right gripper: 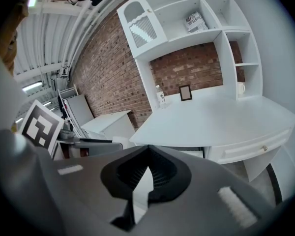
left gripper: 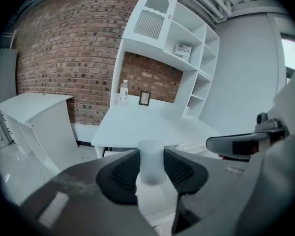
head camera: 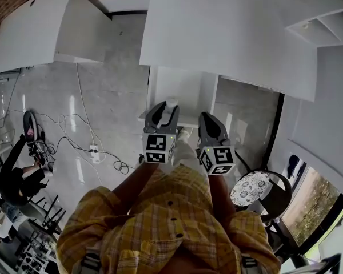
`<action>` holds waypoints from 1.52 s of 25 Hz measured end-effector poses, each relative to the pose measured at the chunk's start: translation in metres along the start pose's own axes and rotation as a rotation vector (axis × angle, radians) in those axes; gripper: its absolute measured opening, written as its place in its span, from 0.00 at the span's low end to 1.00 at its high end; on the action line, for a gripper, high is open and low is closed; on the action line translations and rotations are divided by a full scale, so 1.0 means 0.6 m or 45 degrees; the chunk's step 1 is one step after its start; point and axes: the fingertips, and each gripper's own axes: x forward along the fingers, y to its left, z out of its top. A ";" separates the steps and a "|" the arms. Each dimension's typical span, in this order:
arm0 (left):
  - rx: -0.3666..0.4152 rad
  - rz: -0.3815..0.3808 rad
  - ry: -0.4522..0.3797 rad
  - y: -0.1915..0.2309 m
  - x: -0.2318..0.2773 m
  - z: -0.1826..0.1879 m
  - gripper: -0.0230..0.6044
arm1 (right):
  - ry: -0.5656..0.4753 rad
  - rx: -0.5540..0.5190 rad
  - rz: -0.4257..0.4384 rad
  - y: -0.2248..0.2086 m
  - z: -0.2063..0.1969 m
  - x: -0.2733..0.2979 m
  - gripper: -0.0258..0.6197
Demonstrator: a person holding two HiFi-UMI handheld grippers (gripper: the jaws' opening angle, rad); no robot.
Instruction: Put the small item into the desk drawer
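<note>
Nearest is the person's yellow checked shirt (head camera: 171, 221), with both arms reaching forward from it. The left tool (head camera: 164, 112) is clenched on the small item (left gripper: 150, 168), a frosted white cylinder standing upright between the ribbed pads, which press on it from both sides. It is up in the air in front of the desk, not in the drawer. Just beside it, the right tool (right gripper: 148, 150) has its jaws brought together at the tips with nothing between them. Each tool carries a marker cube (head camera: 156, 148) behind its jaws.

Beyond the tools lies the white tabletop (left gripper: 147, 122). The drawer (right gripper: 255, 149) under its front edge is closed, its small knob showing. Towards the back of the tabletop stand a clear bottle (left gripper: 124, 92) and, near it, a small dark picture frame (left gripper: 144, 98). A white hutch (left gripper: 187, 33) of open shelves rises above, with a book (left gripper: 183, 50) on one shelf and a mug (right gripper: 241, 88) in a side compartment. A low white cabinet (left gripper: 34, 107) stands to the left of the desk, and a brick wall (left gripper: 64, 58) runs behind everything.
</note>
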 end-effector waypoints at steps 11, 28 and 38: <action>-0.056 -0.021 0.156 0.035 0.076 -0.042 0.30 | 0.044 0.035 -0.038 -0.027 -0.027 0.040 0.04; -0.104 0.005 0.383 0.062 0.167 -0.139 0.30 | 0.098 0.073 -0.039 -0.046 -0.062 0.083 0.04; -0.116 0.027 0.458 0.085 0.232 -0.176 0.30 | 0.106 0.089 -0.057 -0.055 -0.074 0.085 0.04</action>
